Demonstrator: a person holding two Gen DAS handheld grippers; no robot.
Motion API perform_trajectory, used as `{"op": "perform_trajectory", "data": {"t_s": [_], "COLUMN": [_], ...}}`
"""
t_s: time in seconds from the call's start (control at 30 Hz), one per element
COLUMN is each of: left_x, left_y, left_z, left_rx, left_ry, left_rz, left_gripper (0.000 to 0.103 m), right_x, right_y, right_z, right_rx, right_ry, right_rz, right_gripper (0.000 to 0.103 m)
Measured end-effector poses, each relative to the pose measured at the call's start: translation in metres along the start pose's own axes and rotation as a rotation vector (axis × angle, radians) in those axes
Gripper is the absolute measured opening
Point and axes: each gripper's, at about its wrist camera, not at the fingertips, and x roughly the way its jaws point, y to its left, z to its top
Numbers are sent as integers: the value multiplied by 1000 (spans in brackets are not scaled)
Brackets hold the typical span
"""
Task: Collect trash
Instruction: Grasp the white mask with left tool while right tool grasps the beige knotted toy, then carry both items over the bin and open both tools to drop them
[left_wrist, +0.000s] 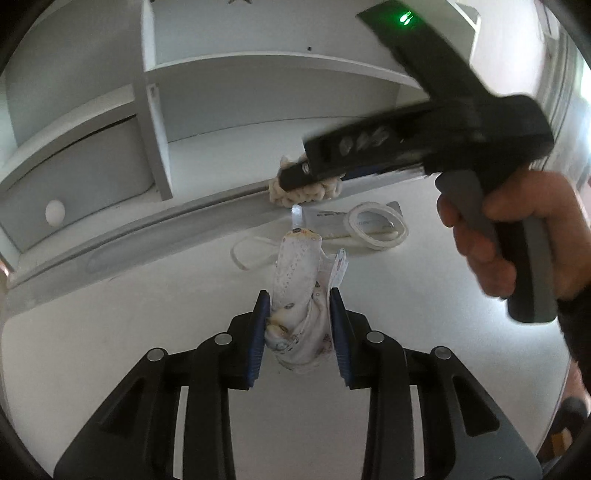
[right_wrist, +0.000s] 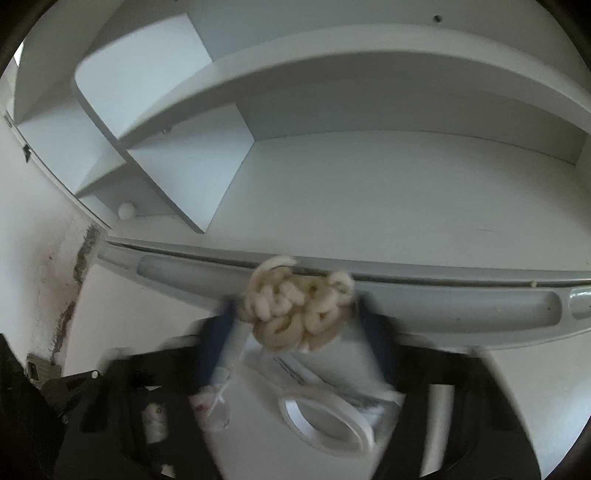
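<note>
Tissue sits clamped between left tongs; right tongs straddle scrunchie.

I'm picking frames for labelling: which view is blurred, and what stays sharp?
Left wrist view: the left gripper and crumpled tissue are sharp; the right gripper is motion-smeared, with strong fisheye bending of the shelf. Right wrist view: its own jaws are heavily blurred, the cream yarn clump only softly.
</note>
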Motion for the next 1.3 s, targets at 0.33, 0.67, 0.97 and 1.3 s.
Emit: {"op": "perform_trajectory", "data": {"t_s": [0.33,0.67,0.97,1.3], "left_x": [-22,-43,-19,37], "left_y": [-5,-145,-377,-526], "left_z": [-7,15,-4,-43], "left_rx": [4,158,382,567], "left_ry": [-40,-68,-10,91], "left_rz": [-23,-188,-507,-588], "left_gripper": [31,31,32,31], "right_x": [-126,-305,-385,-389], "right_y": [-29,-161,-264,-351], "right_z": [-57,-262,-429,-550], "right_rx": [77,360,680,934], "right_ry": [-184,-379,-451,-401], "right_rz": [-72,-367,-540,-598], "right_gripper": [29,29,29,29]}}
